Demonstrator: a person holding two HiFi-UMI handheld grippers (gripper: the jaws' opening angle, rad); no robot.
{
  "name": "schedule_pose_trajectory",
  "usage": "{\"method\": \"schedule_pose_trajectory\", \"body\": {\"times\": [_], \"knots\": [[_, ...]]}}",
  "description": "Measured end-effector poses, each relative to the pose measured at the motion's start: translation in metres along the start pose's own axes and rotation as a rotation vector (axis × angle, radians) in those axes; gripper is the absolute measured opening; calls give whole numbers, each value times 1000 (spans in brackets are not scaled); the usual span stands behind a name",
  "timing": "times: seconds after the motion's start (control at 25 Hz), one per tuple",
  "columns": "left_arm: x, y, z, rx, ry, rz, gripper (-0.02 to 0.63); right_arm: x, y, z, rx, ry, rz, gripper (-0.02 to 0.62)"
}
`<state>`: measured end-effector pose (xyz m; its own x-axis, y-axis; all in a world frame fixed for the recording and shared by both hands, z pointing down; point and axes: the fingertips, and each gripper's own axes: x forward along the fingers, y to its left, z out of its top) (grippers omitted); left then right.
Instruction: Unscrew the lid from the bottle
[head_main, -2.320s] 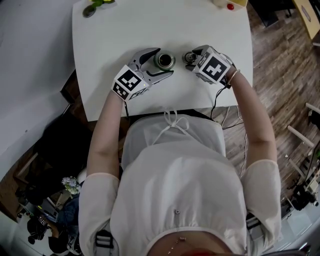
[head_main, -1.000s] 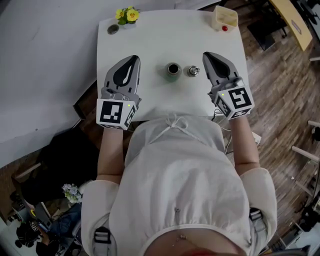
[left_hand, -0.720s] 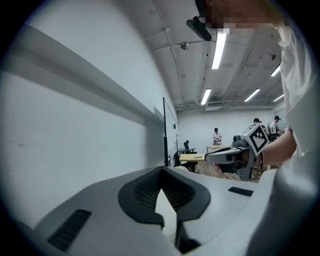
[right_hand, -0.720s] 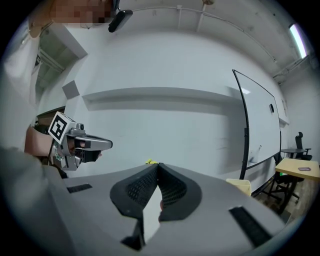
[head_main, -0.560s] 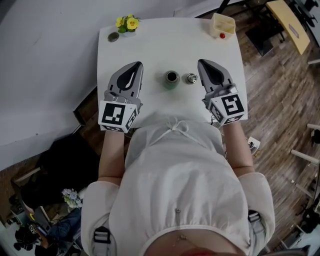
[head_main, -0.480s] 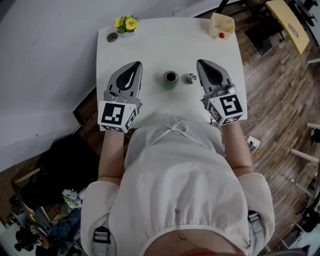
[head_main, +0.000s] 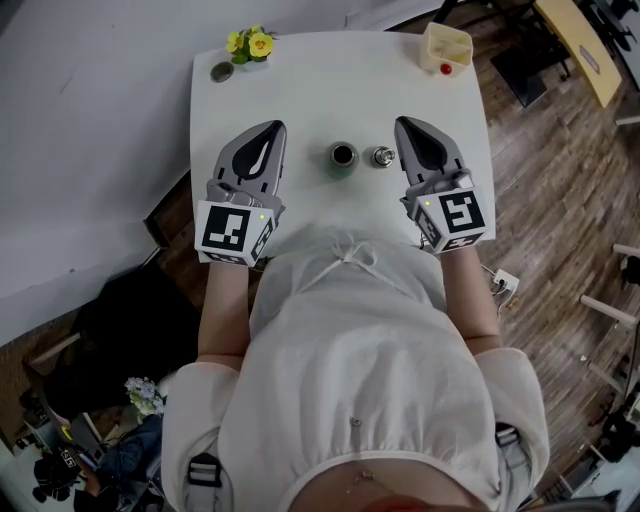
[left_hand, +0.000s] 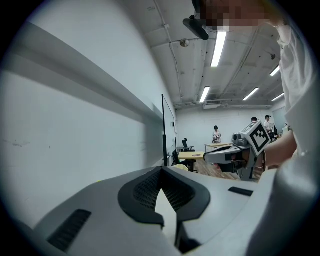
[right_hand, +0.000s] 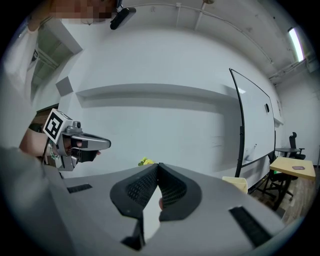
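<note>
A couple of seconds back we had the left hand-held gripper (head_main: 276, 127) open around the bottle (head_main: 342, 157) and the right hand-held gripper (head_main: 401, 123) at the lid (head_main: 381, 157). Now both have drawn back towards us and lie either side of the pair, each with its jaws pressed together on nothing. Over the last half second we see hardly any shift. The lid is off and sits on the table (head_main: 330, 85) just right of the bottle, a thin gap between them. Both stand about mid-table, somewhat nearer our edge, with bare white surface between them and each gripper. The far half is open up to the flowers (head_main: 250, 43) at the far left corner and the yellow box (head_main: 446, 45) at the far right. The bottle stands upright, long axis vertical, open mouth facing up at us
</note>
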<state>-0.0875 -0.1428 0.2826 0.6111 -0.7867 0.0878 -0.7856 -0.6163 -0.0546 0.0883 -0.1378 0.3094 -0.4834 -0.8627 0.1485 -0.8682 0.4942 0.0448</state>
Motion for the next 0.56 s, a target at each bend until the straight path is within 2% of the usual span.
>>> {"method": "schedule_pose_trajectory", "body": {"times": [0.36, 0.56], "knots": [[-4, 4, -5, -21, 11, 14, 18, -1, 3, 4, -7, -1, -1, 0], [-3, -4, -9, -6, 13, 0, 18, -1, 5, 3, 6, -21, 15, 0]]}}
